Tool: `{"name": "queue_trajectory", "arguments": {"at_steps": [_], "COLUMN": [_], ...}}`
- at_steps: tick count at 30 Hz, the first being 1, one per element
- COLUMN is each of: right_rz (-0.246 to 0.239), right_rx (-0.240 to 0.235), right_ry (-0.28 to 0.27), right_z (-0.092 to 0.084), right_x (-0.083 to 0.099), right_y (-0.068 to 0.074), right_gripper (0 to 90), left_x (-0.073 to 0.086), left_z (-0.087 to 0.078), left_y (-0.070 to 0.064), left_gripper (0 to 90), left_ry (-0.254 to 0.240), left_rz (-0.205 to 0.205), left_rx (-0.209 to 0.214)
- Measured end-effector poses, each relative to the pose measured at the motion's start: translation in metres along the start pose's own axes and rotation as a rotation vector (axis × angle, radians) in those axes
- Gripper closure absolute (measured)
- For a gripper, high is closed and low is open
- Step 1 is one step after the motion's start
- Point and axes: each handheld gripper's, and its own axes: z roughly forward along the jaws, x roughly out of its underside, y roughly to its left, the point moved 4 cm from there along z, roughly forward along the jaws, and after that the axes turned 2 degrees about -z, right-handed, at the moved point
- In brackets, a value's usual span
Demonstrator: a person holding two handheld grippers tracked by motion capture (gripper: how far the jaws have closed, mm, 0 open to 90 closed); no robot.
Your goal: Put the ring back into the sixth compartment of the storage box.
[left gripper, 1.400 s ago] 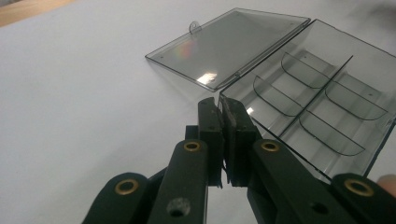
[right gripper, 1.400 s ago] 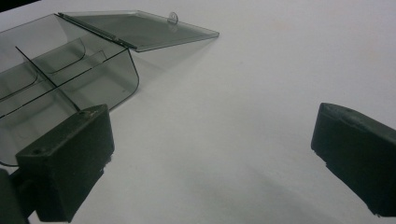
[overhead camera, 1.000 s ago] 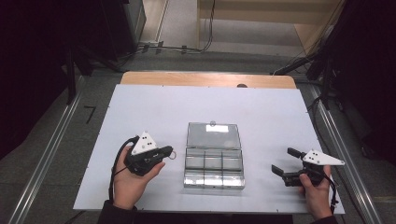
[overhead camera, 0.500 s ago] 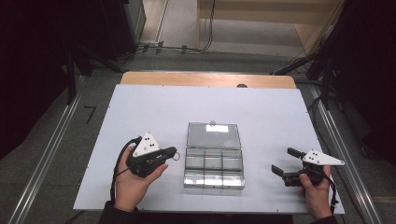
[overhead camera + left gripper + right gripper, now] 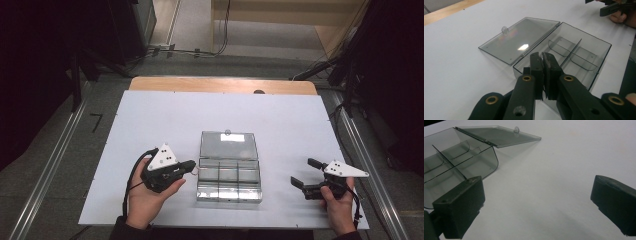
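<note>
Compartment box [image 5: 229,177] of clear smoked plastic, at the near middle of the white table [image 5: 150,120], lid [image 5: 228,145] laid flat behind it, dividers bare. Left gripper [image 5: 189,165], jaws pressed together on nothing, rests just beside the box's left wall; right gripper [image 5: 303,172], jaws wide apart and empty, sits well to the right. The box is probably light, rigid, slick and brittle; a hold on a side wall or the lid's small tab [image 5: 504,29] seems soundest.
</note>
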Motion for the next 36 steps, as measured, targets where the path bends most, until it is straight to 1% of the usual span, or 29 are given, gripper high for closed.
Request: {"name": "queue_trajectory", "arguments": {"at_steps": [9,21,27,36], "right_rz": [0.0,0.001,0.001,0.006], "right_rx": [0.0,0.0,0.0,0.001], "right_ry": [0.0,-0.001,-0.001,-0.005], "right_z": [0.0,0.0,0.0,-0.001], "right_x": [0.0,0.0,0.0,0.0], "right_y": [0.0,0.0,0.0,-0.001], "right_gripper": [0.0,0.0,0.0,0.0], "left_x": [0.001,0.006,0.008,0.012], "left_z": [0.007,0.019,0.023,0.031], "left_y": [-0.007,-0.015,-0.017,-0.019], "left_gripper": [87.7,87.7,87.7,87.7], "left_ry": [0.004,0.027,0.035,0.048], "left_rz": [0.028,0.072,0.086,0.091], "left_rx": [0.036,0.077,0.095,0.119]}}
